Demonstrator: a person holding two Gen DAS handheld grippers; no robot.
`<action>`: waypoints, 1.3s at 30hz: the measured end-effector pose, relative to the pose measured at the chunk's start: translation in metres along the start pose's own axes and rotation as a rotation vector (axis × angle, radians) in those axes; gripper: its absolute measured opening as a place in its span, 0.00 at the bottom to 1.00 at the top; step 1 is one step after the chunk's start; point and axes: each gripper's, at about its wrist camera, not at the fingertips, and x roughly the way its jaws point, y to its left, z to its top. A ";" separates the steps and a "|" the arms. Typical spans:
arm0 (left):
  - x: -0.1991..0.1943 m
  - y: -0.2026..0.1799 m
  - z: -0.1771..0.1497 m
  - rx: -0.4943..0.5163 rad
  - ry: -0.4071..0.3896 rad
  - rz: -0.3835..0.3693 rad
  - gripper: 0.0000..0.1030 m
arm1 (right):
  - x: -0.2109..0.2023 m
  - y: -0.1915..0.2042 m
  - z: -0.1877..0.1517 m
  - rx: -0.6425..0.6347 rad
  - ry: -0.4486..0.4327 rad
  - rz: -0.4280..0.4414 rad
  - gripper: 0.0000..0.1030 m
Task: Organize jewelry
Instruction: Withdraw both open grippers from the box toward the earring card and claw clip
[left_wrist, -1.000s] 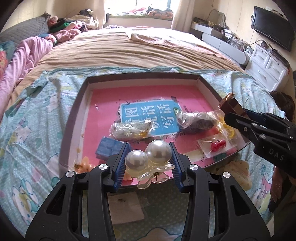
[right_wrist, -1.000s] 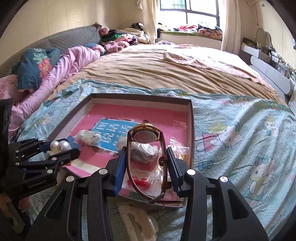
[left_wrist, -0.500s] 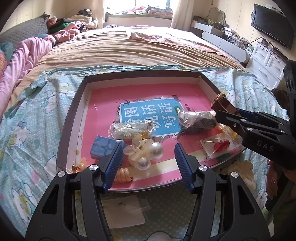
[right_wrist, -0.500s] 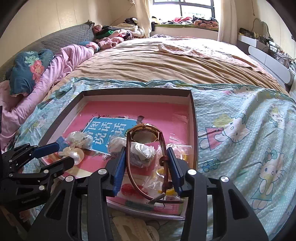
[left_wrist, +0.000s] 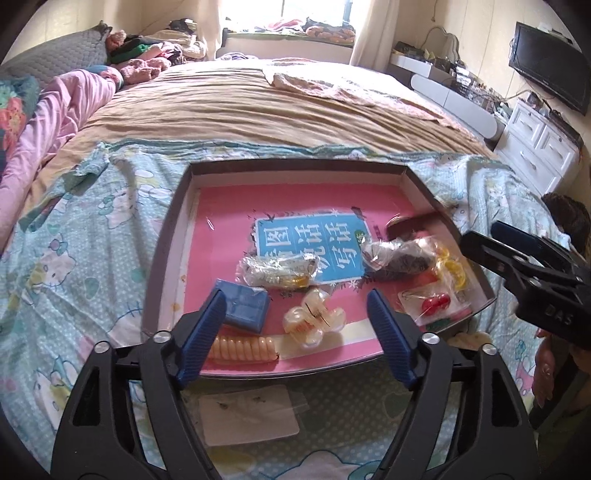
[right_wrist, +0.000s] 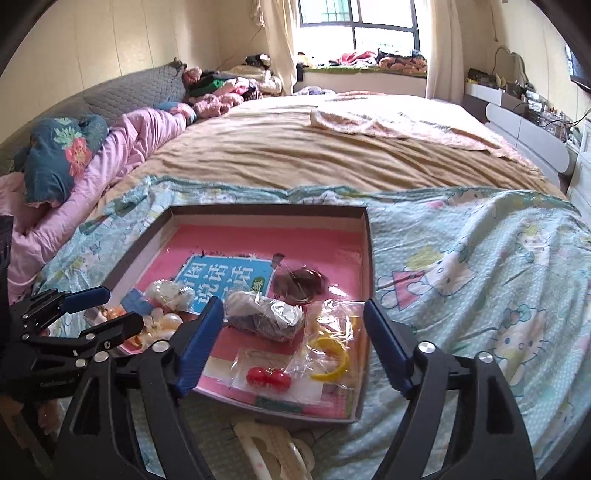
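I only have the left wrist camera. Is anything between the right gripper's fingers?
Observer: No. The right gripper has just been opening its jaws; they stand wide with nothing pressed between them.
Operator: The watch is a blur for me. Where is it?
Observer: The watch is blurred here too, but it appears to lie on the tray floor, beyond the fingertips.
Operator: What's the cream thing by the tray's near corner?
Observer: A cream hair clip, on the bedsheet outside the tray.

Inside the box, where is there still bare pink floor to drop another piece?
Bare floor runs along the box's far wall and down the left side, beyond the blue label. The near right corner is crowded: cherry earrings, yellow bangle, foil bag. The pearl clip fills the near middle.
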 end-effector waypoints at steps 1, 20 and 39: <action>-0.003 0.001 0.001 -0.004 -0.007 0.002 0.76 | -0.006 -0.001 0.000 0.002 -0.011 -0.001 0.82; -0.047 0.018 -0.008 -0.052 -0.052 0.019 0.85 | -0.066 0.009 -0.025 -0.040 -0.042 0.019 0.85; -0.032 0.059 -0.045 -0.164 0.087 0.040 0.85 | -0.033 0.024 -0.077 -0.074 0.122 0.026 0.85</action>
